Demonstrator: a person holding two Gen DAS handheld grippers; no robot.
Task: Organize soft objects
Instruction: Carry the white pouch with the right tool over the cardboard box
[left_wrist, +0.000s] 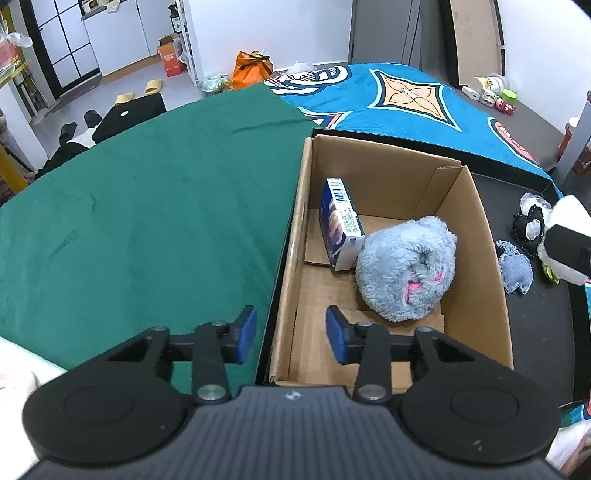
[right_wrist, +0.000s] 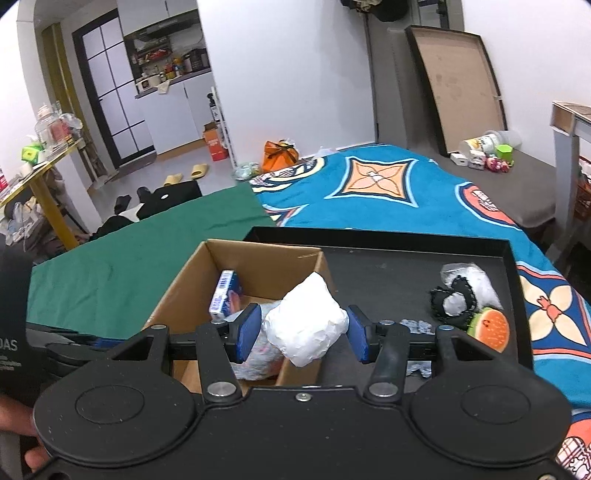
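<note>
A cardboard box (left_wrist: 480, 236) stands in a black tray (left_wrist: 535, 325) on the bed. Inside lie a fluffy light-blue plush (left_wrist: 406, 266) and a blue printed carton (left_wrist: 341, 225). My left gripper (left_wrist: 291, 334) is open and empty over the box's near left wall. My right gripper (right_wrist: 303, 334) is shut on a white soft bundle (right_wrist: 306, 325) and holds it above the box's (right_wrist: 184, 280) right wall. The bundle also shows at the right edge of the left wrist view (left_wrist: 565, 236). The plush is mostly hidden in the right wrist view.
On the tray (right_wrist: 406, 266) lie a black lace piece with a clear bag (right_wrist: 458, 295), a burger-shaped toy (right_wrist: 489, 328) and a small blue cloth (left_wrist: 515, 267). A green cloth (left_wrist: 147, 221) covers the bed's left; a blue patterned blanket (left_wrist: 406, 96) lies behind.
</note>
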